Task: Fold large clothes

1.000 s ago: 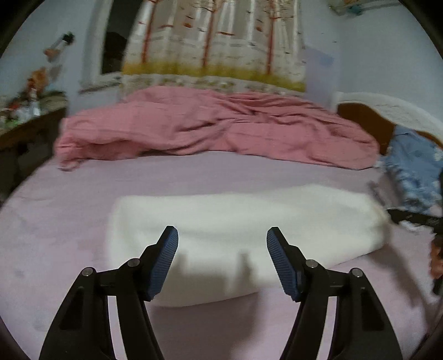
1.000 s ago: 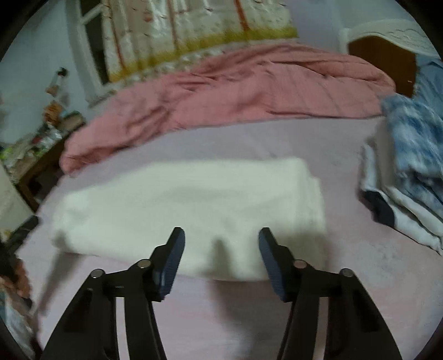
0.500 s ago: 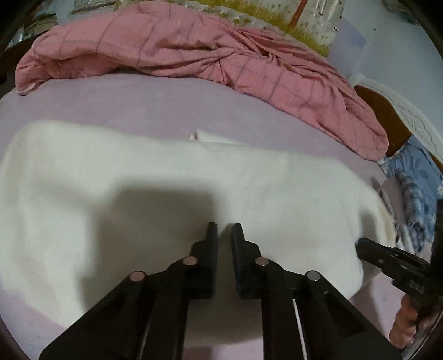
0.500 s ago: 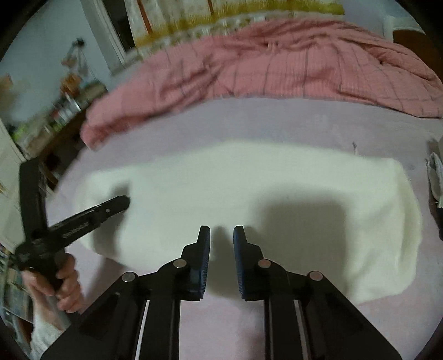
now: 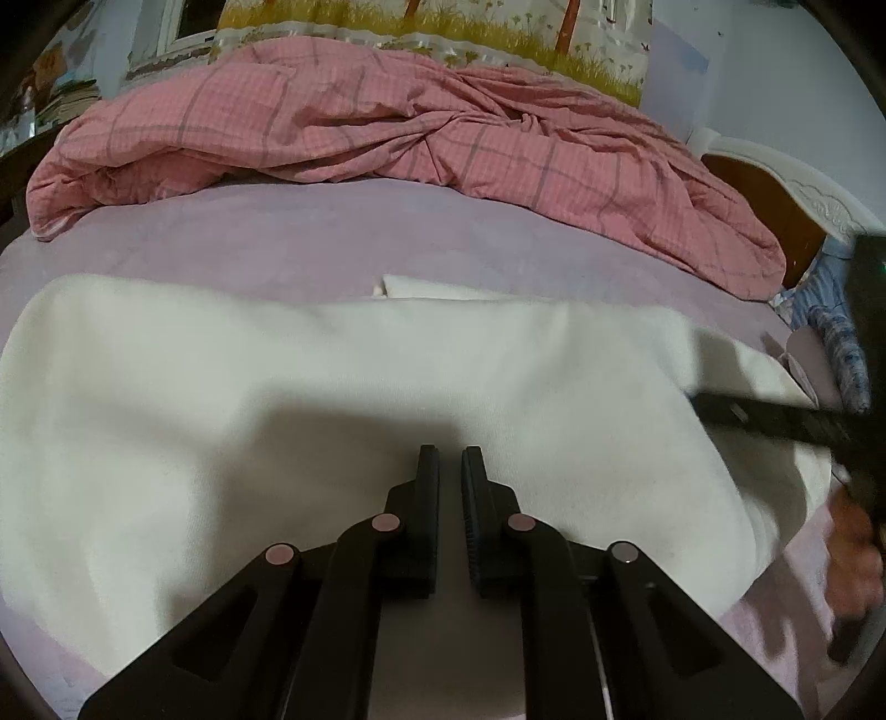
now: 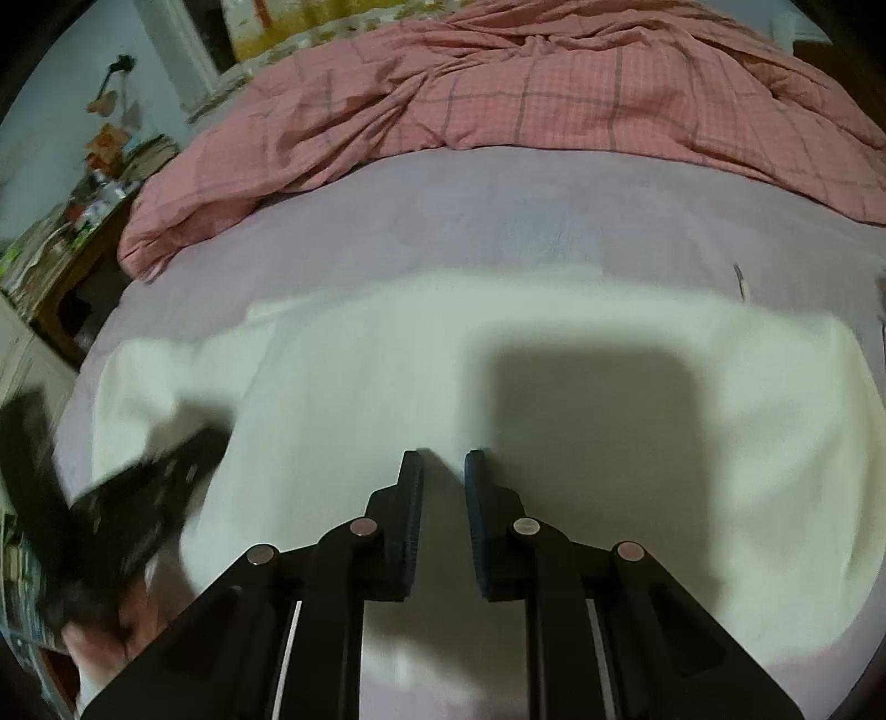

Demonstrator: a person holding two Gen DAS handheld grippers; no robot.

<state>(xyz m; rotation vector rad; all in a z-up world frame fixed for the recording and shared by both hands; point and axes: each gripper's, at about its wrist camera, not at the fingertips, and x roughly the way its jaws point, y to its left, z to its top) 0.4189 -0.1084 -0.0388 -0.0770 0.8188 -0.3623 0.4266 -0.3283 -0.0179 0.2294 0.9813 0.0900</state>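
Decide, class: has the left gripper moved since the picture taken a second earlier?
Yes. The left gripper has come forward and down over the white garment, nearer the pink quilt, and its jaws have narrowed.

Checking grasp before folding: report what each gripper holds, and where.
Cannot tell. Left gripper and right gripper sit nearly shut over the white garment near its front edge; no pinched fabric shows.

One cream garment [image 5: 343,399] lies folded on one bed [image 5: 310,238] — one pink checked quilt [image 5: 398,127] is bunched behind it. Two grippers — left gripper [image 5: 449,459], right gripper [image 6: 443,462] — carry two fingers [image 5: 429,476] each; one patterned curtain [image 5: 443,27] hangs beyond.
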